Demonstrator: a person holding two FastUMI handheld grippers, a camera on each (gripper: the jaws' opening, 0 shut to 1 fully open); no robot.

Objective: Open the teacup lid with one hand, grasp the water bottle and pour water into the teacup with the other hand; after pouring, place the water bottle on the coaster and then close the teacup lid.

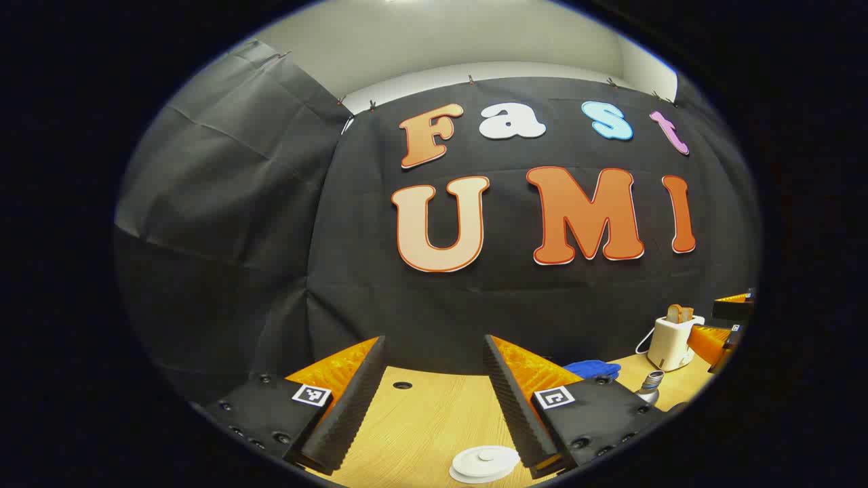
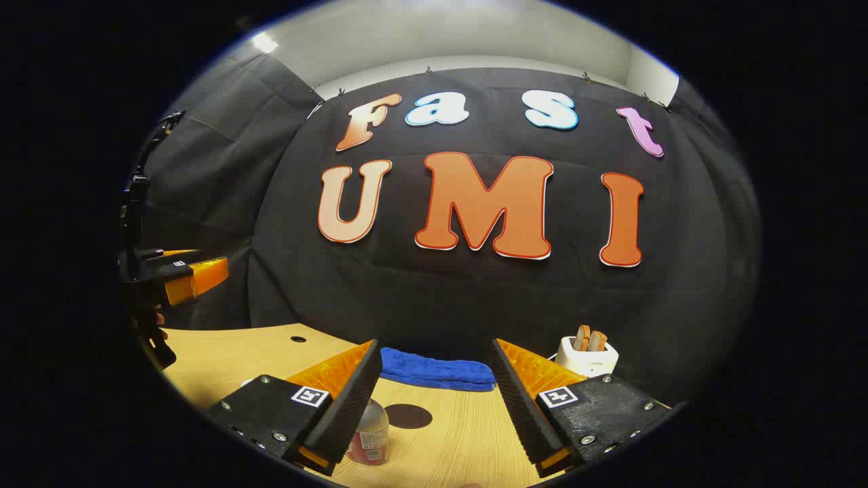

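Both grippers hang spread and empty. We should lower the left gripper [image 1: 434,400] squarely over the lid [image 1: 485,462] at the table's [image 1: 420,420] near edge; bottle [image 2: 369,434] waits beside the right gripper [image 2: 434,400].

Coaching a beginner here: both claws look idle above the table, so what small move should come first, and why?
Probably lower the left claw onto the white lid just below it. Both claws stand open and hold nothing, the lid looks not yet lifted, and the bottle waits near the right claw.
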